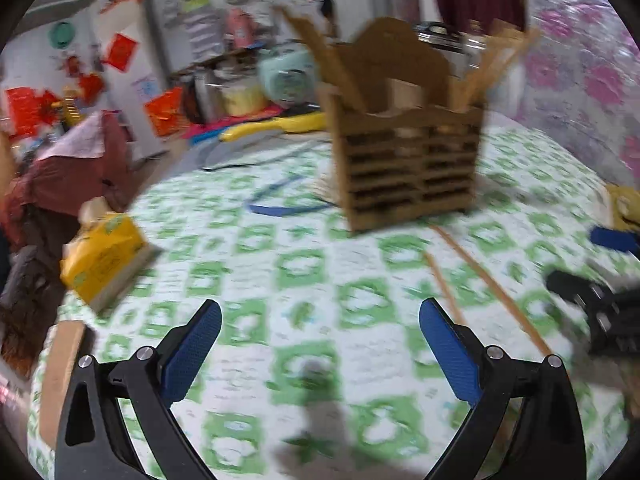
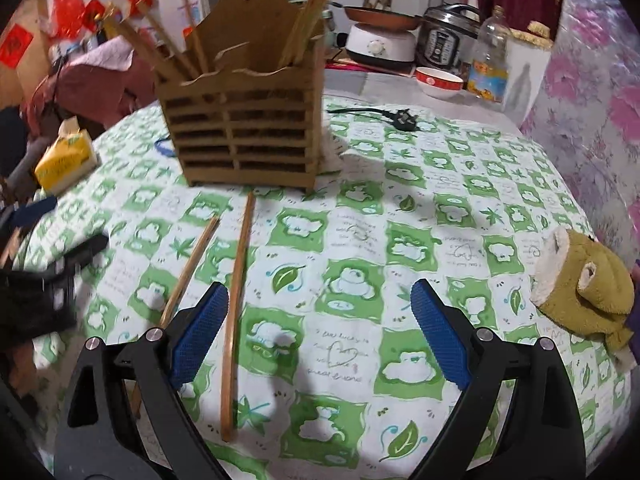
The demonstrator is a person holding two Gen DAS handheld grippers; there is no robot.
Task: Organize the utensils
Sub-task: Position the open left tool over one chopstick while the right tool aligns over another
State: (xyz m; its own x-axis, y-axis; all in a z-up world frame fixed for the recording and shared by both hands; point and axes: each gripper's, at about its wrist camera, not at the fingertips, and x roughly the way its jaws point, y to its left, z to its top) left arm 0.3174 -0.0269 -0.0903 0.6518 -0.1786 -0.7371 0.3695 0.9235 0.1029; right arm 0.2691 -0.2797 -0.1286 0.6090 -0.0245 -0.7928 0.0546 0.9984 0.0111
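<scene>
Blue-padded fingers of the right tool [image 2: 318, 332] stand spread wide and empty, low over the green-checked tabletop [image 2: 440, 184]; the left tool [image 1: 320, 348] is likewise spread and holds nothing, its view blurred. Two loose wooden chopsticks lie on the cloth in front of the wooden utensil holder [image 2: 244, 128]: the longer chopstick [image 2: 236, 312] runs from just before the holder's base back toward the right tool, passing just inside its left finger, and the shorter chopstick [image 2: 192, 268] lies beside it to the left, angled, its near end hidden behind that finger. Judgement: the step in hand is a pick-up of one loose stick. To do it well, the right tool should centre over the longer stick, straddle it crosswise near mid-length, close on that stick alone, then lift it upright before lowering it into a compartment. The holder is slatted, with a tall scalloped back panel; several wooden sticks already stand in it, leaning left and right. How many compartments it has cannot be told. A yellow tissue pack [image 2: 66, 158] sits well apart at left
</scene>
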